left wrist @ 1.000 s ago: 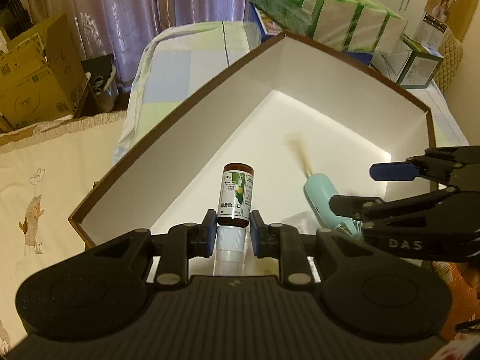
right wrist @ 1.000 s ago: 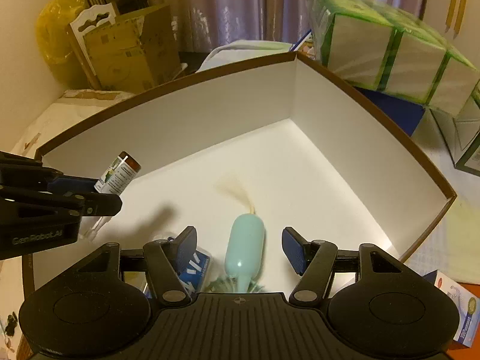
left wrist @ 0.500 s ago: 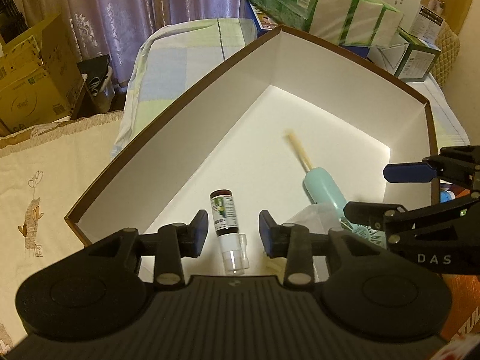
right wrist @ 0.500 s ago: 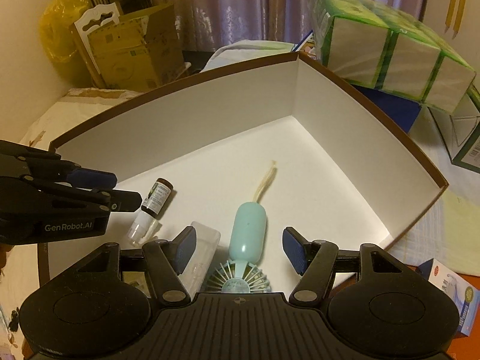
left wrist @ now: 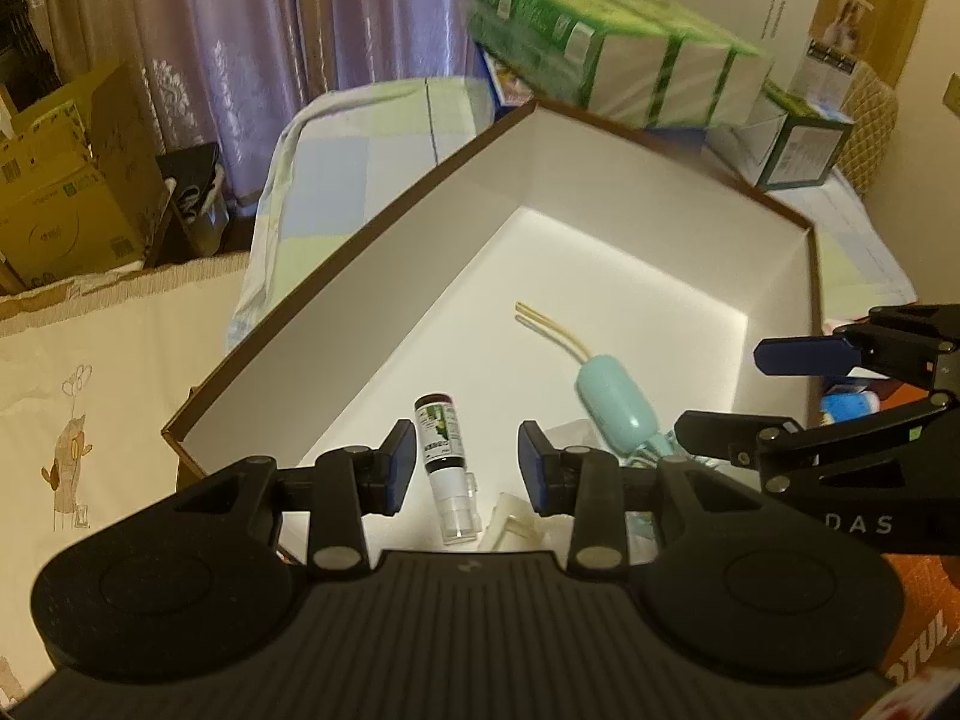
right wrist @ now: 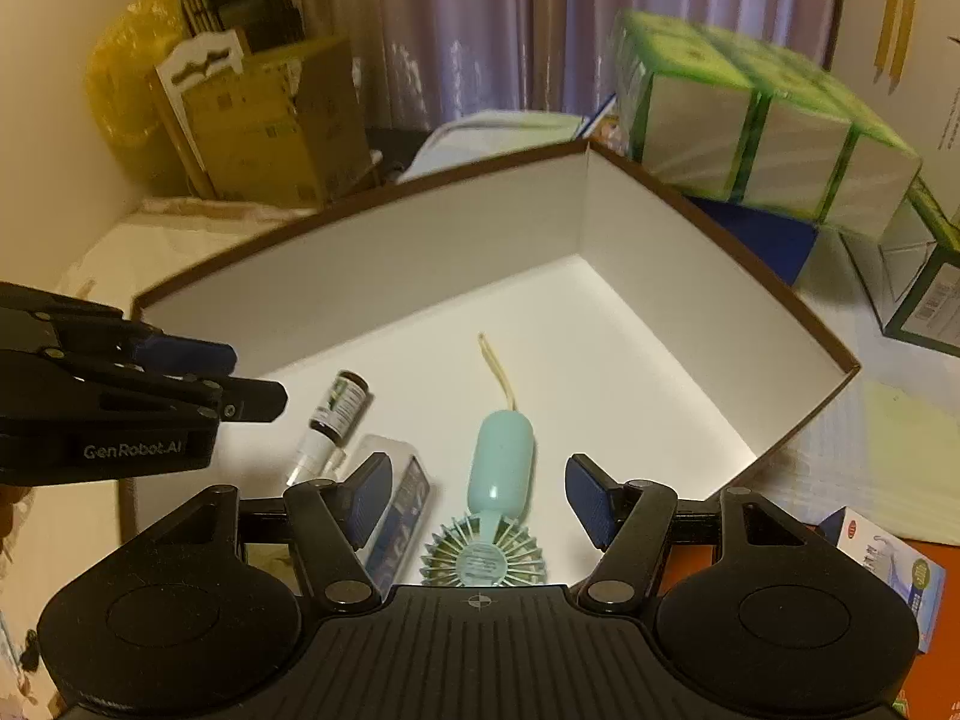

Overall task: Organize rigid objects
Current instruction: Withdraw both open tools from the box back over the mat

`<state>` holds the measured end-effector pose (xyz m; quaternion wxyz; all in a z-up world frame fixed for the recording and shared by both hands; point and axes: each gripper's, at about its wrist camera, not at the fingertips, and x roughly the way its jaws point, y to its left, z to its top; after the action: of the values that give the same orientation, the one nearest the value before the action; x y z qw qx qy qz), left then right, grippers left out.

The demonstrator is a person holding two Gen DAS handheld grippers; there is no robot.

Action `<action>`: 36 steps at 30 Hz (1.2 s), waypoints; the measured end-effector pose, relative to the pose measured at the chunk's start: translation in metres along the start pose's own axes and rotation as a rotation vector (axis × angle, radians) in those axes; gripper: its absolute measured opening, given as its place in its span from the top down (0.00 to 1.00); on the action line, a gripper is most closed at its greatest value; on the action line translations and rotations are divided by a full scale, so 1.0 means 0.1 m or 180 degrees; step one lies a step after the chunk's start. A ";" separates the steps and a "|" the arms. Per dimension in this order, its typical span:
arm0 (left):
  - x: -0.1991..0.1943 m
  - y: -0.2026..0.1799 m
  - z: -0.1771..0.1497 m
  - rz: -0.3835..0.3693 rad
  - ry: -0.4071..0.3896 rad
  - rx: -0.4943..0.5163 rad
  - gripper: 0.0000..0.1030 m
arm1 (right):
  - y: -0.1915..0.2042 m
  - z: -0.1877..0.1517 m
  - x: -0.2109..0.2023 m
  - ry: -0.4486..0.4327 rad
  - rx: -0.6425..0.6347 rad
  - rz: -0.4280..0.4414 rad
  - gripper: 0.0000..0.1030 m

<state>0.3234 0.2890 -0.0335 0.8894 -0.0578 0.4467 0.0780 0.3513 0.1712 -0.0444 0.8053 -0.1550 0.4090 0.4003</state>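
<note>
We take the white-lined box (left wrist: pixel 384 300) with the brown rim as our landmark and go from its left side to its right.

Above the box's near-left part hangs the left gripper (left wrist: pixel 467 467). Its blue pads stand apart with nothing pressed between them; those jaws have just been opening. The small spray bottle (left wrist: pixel 445 468) lies flat on the box floor under the gap between the fingers, clear of both pads, with its dark end toward the far wall and its clear cap toward us. In the right wrist view the same bottle (right wrist: pixel 333 420) lies just past the left gripper's (right wrist: pixel 243 378) fingertips.

Next to the right, still on the box floor, lies a clear plastic case (right wrist: pixel 399 492) with blue print, just beside the bottle's cap end and partly behind the right gripper's left finger.

Further right lies the mint handheld fan (right wrist: pixel 498 480). Its handle points toward the far corner of the box, its round grille is at the near edge, and a pale cord (right wrist: pixel 498 366) trails off the handle's tip. The right gripper (right wrist: pixel 477 498) hangs over the fan with its jaws wide apart, one pad on each side of the handle, neither touching it.

Beyond the box's far-right wall stands a stack of green tissue packs (right wrist: pixel 762 138).
</note>
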 end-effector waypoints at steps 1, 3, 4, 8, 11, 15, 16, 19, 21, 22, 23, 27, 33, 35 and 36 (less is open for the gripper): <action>-0.04 -0.01 0.00 -0.0009 -0.0028 0.0002 0.69 | 0.00 -0.01 -0.05 -0.0042 0.0016 0.0016 0.41; -0.13 -0.05 -0.01 -0.0033 -0.0085 0.0008 0.69 | -0.01 -0.05 -0.17 -0.0128 0.0063 0.0048 0.41; -0.18 -0.08 -0.02 -0.0046 -0.0110 0.0009 0.69 | -0.01 -0.07 -0.24 -0.0164 0.0082 0.0057 0.41; -0.35 -0.20 -0.08 -0.0089 -0.0177 0.0020 0.68 | -0.05 -0.19 -0.49 -0.0276 0.0159 0.0088 0.41; -0.49 -0.32 -0.15 -0.0132 -0.0209 0.0031 0.68 | -0.10 -0.31 -0.66 -0.0333 0.0211 0.0103 0.41; -0.67 -0.52 -0.27 -0.0182 -0.0259 0.0047 0.67 | -0.17 -0.48 -0.89 -0.0373 0.0214 0.0146 0.41; -0.70 -0.57 -0.31 -0.0188 -0.0261 0.0038 0.67 | -0.19 -0.53 -0.94 -0.0373 0.0192 0.0157 0.41; -0.80 -0.76 -0.42 -0.0254 -0.0277 -0.0010 0.67 | -0.25 -0.69 -1.10 -0.0357 0.0103 0.0181 0.41; -0.85 -0.89 -0.48 -0.0289 -0.0280 -0.0028 0.67 | -0.31 -0.82 -1.20 -0.0338 0.0047 0.0209 0.41; -0.87 -0.95 -0.52 -0.0305 -0.0275 -0.0031 0.67 | -0.33 -0.88 -1.24 -0.0324 0.0029 0.0219 0.41; -0.88 -1.03 -0.56 -0.0320 -0.0263 -0.0029 0.67 | -0.36 -0.94 -1.27 -0.0302 0.0013 0.0230 0.41; -0.89 -1.31 -0.67 -0.0395 -0.0187 -0.0006 0.67 | -0.51 -1.14 -1.37 -0.0219 -0.0012 0.0250 0.41; -0.81 -1.62 -0.81 -0.0437 -0.0064 0.0010 0.66 | -0.81 -1.37 -1.48 -0.0123 0.0129 0.0246 0.41; -0.77 -1.71 -0.85 -0.0449 -0.0023 0.0025 0.66 | -0.89 -1.43 -1.49 -0.0087 0.0170 0.0242 0.41; -0.74 -1.74 -0.86 -0.0454 -0.0003 0.0036 0.66 | -0.93 -1.46 -1.49 -0.0068 0.0186 0.0232 0.41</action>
<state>0.2450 0.0968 -0.0192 0.8932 -0.0845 0.4415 0.0119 0.2935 -0.0493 -0.0252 0.7987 -0.1121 0.4173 0.4189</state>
